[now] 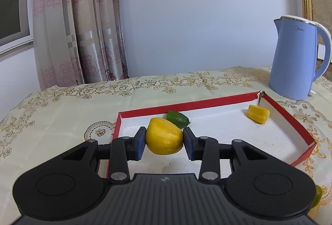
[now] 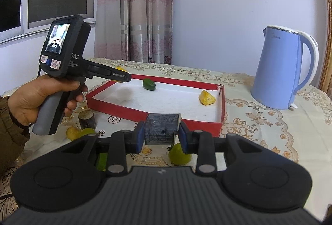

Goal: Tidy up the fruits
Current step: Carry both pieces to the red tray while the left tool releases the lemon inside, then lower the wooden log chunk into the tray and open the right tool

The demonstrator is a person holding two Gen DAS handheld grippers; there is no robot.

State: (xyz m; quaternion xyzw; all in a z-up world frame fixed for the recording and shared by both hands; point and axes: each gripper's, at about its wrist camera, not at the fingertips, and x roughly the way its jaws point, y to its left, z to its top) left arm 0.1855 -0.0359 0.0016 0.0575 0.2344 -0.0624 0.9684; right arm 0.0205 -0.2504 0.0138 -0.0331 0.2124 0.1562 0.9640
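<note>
Red cardboard walls frame the shallow tray (image 1: 207,101) lying on the embroidered tablecloth (image 1: 62,108) in the middle of the left wrist view. Low in that frame the left gripper (image 1: 164,138) is clamped on a yellow fruit (image 1: 164,135), its blue pads pressing both sides, held over the tray's near left corner. Just behind it a green fruit (image 1: 178,119) lies on the white tray floor, and a smaller yellow piece (image 1: 258,113) sits in the far right corner. A blue kettle (image 1: 294,58) stands at the right edge, beyond the tray; patterned curtains (image 1: 83,17) hang at upper left. In the right wrist view, the right gripper (image 2: 160,134) is clamped on a dark grey ridged block (image 2: 160,129) in front of the tray's near wall. Below it a green round fruit (image 2: 179,154) rests on the cloth. At left a hand (image 2: 39,98) grips the other tool's handle, with a dark stump (image 2: 87,120) and a yellowish fruit (image 2: 72,133) beneath.
</note>
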